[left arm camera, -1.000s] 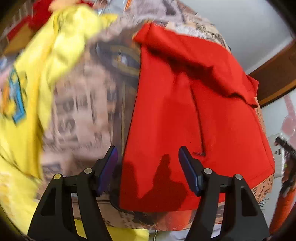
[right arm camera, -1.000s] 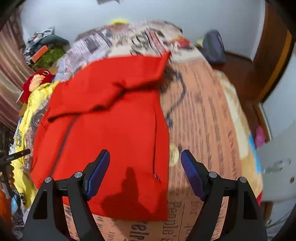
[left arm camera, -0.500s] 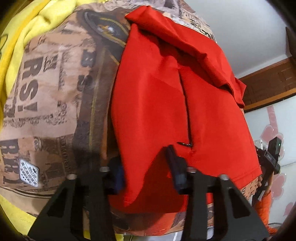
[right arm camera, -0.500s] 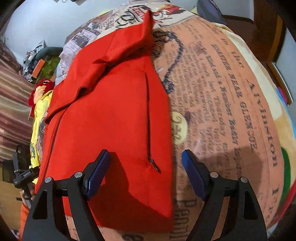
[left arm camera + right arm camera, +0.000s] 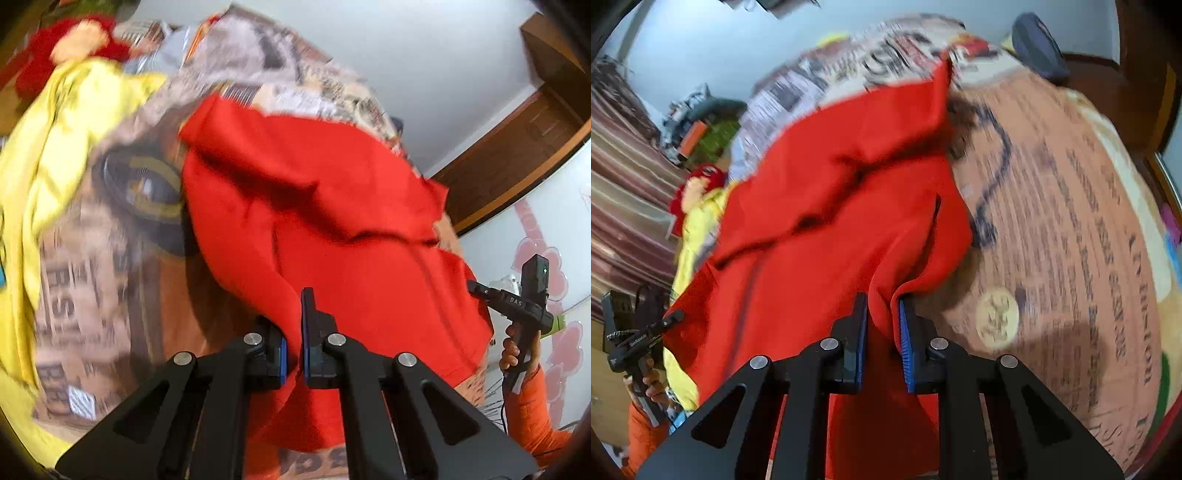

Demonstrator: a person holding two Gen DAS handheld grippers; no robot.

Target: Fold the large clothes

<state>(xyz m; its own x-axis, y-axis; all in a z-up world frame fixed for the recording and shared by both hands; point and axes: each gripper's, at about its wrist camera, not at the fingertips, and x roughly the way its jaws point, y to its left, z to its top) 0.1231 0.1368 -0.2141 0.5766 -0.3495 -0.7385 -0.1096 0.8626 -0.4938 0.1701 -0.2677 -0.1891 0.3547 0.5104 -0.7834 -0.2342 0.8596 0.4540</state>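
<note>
A large red garment (image 5: 351,221) lies spread on a bed covered with a newspaper-print blanket (image 5: 92,295), its top part folded down in a loose flap. My left gripper (image 5: 291,321) is shut on the garment's near left corner and lifts it off the blanket. In the right wrist view the same red garment (image 5: 831,206) bunches up at its near right edge. There the jaws of my right gripper (image 5: 882,306) are closing, and the blue pads press on a fold of red cloth. Both views are blurred by motion.
A yellow garment (image 5: 55,147) lies crumpled along the bed's left side, with a red plush toy (image 5: 74,40) beyond it. A hand in an orange sleeve (image 5: 524,417) holds the other gripper's handle at the right. A dark blue bundle (image 5: 1038,44) sits at the bed's far right corner.
Both grippers went from wide open over the hem to shut on red cloth. The left one has risen, pulling its corner up. The hem now bunches at the right gripper.
</note>
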